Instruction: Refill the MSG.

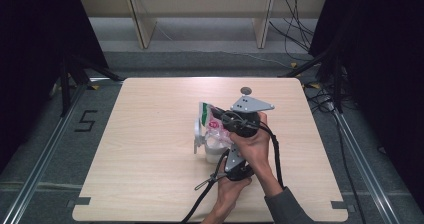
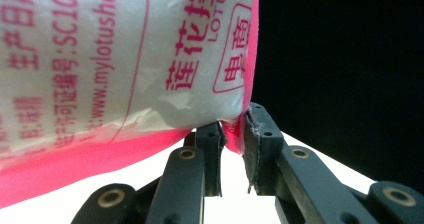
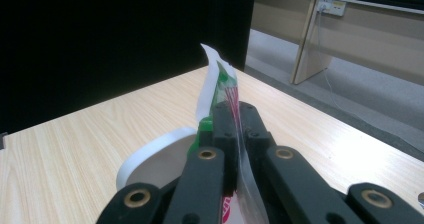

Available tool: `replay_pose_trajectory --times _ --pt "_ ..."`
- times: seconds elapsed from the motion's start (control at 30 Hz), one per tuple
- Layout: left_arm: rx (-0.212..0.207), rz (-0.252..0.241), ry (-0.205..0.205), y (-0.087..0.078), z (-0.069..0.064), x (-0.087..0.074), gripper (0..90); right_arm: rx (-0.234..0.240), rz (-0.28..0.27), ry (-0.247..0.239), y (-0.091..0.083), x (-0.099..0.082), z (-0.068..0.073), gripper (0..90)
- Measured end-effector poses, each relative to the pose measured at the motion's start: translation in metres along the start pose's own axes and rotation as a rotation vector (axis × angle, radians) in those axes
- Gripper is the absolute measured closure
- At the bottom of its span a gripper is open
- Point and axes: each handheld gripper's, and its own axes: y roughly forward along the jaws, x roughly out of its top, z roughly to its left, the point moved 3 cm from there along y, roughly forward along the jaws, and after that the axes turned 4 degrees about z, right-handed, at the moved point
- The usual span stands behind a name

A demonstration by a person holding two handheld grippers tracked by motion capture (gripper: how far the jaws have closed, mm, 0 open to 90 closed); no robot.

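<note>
High view: the right gripper [image 1: 231, 125] and the hand [image 1: 255, 141] holding it cover the right part of the plastic bag [image 1: 209, 120], and the white cup [image 1: 212, 151] under the bag shows only a sliver of wall, its inside unseen; the small grey disc [image 1: 246, 90] beyond them is too small to identify. Left gripper view: the bag [image 2: 115, 69] runs off the top and left edges, so its pink printing is cut mid-word, and whether anything is inside cannot be told. Right gripper view: the jaws hide the bag's [image 3: 220, 91] lower part, and the cup's rim [image 3: 150, 151] is cut off behind them.
</note>
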Motion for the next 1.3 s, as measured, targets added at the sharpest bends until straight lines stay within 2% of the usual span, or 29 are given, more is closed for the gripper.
replay_pose_trajectory --times 0.07,0.17,0.2,0.3,0.47,0.5,0.57,0.67,0.8,0.83,0.87,0.93,0.97,1.03,1.13,1.17,1.2,1.23,1.3 --pt "0.007 -0.001 0.004 -0.0001 -0.0003 0.0 78.0 0.013 0.012 0.012 -0.0002 -0.0003 0.0014 89.1" --pt "0.017 0.022 0.008 -0.0013 0.0004 -0.0003 78.0 0.022 0.01 0.013 0.0017 -0.0011 0.0016 89.1" --pt "0.006 0.015 0.007 -0.0007 0.0002 -0.0005 78.0 0.022 0.01 0.013 0.0017 -0.0011 0.0016 89.1" --pt "0.013 0.023 0.014 -0.0014 0.0008 -0.0006 78.0 0.021 0.012 0.012 0.0018 -0.0011 0.0016 89.1" --pt "-0.001 -0.001 0.002 -0.0002 0.0001 -0.0001 78.0 0.01 0.017 0.015 0.0 -0.0006 0.0026 89.1" --pt "0.01 0.016 0.005 -0.0009 0.0004 -0.0005 78.0 0.015 0.01 0.004 0.0019 -0.001 0.0018 89.1" --pt "0.008 0.014 0.006 -0.0008 0.0003 -0.0008 77.9 0.003 0.009 0.0 0.0024 -0.0014 0.0015 89.1" --pt "0.009 0.016 0.004 -0.0008 0.0007 -0.0009 78.0 0.013 0.017 0.009 0.0021 -0.0016 0.0012 89.1" --pt "0.013 0.014 0.011 -0.0014 0.0006 -0.0003 78.0 0.009 0.014 0.005 -0.0001 -0.0002 0.0021 89.1" --pt "0.002 -0.005 -0.002 0.0 0.0003 -0.0001 78.0 0.014 0.011 0.006 0.0004 -0.0001 0.0023 89.1" --pt "0.01 0.012 0.001 -0.0011 0.0003 -0.0003 78.0 0.004 -0.004 -0.014 0.0014 0.0 0.001 89.1" --pt "0.01 0.014 0.005 -0.0011 0.0002 -0.001 77.9 0.019 0.021 0.002 0.0029 -0.0019 0.0029 89.1" --pt "0.006 0.008 0.003 -0.0006 0.0005 -0.001 78.0 0.004 0.017 -0.008 0.0022 -0.0016 0.0012 89.1" --pt "0.009 0.013 0.006 -0.0012 0.0003 -0.0005 78.0 0.018 0.011 0.006 0.0017 -0.0011 0.0018 89.1" --pt "0.007 0.01 0.006 -0.001 0.0002 -0.0005 78.0 0.005 0.011 -0.012 0.0005 -0.0004 0.001 89.1" --pt "0.007 0.014 -0.003 -0.0008 -0.0003 -0.0008 78.0 0.026 0.028 0.009 0.0036 -0.0025 0.0028 89.1" --pt "0.007 0.014 -0.003 -0.0008 -0.0003 -0.0008 78.0 0.026 0.028 0.009 0.0036 -0.0025 0.0028 89.1" --pt "0.006 0.016 0.004 -0.0011 0.0002 -0.001 78.0 0.009 0.029 -0.012 0.0039 -0.0032 0.0011 89.1" --pt "0.01 0.013 0.005 -0.0013 0.0007 -0.0009 78.0 0.02 0.035 0.015 0.0037 -0.0033 0.0036 89.1"
